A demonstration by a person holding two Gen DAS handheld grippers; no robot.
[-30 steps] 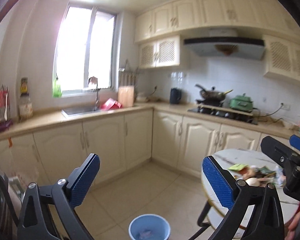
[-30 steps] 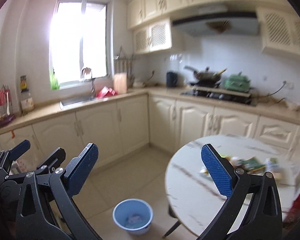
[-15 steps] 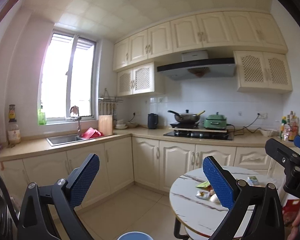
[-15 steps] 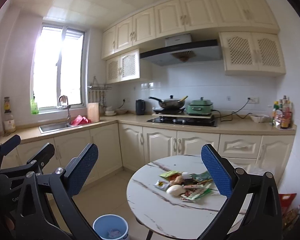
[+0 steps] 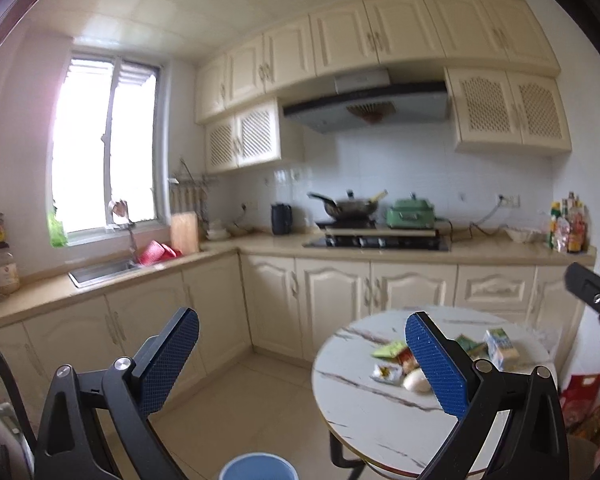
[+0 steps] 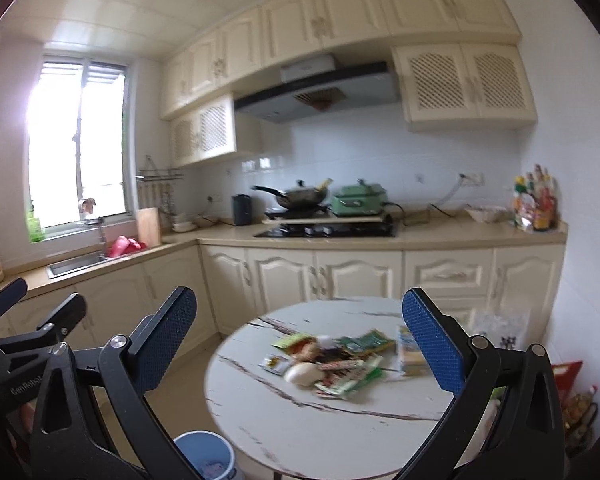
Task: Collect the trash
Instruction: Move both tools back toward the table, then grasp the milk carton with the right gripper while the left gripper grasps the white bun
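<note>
Trash (image 6: 332,360) litters the round table (image 6: 300,420); both grippers, left (image 5: 300,364) and right (image 6: 300,344), hover level, jaws spread empty.

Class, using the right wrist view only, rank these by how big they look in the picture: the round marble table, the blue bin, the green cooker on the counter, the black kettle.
1. Round marble table
2. Blue bin, partly hidden by the gripper
3. Green cooker
4. Black kettle

The cooker and kettle stand farther away, so true sizes may differ.

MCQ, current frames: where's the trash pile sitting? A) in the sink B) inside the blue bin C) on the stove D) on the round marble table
D: the wrappers, carton and eggshell-like piece lie in a cluster on the round marble table; the blue bin stands on the floor beside it.
</note>
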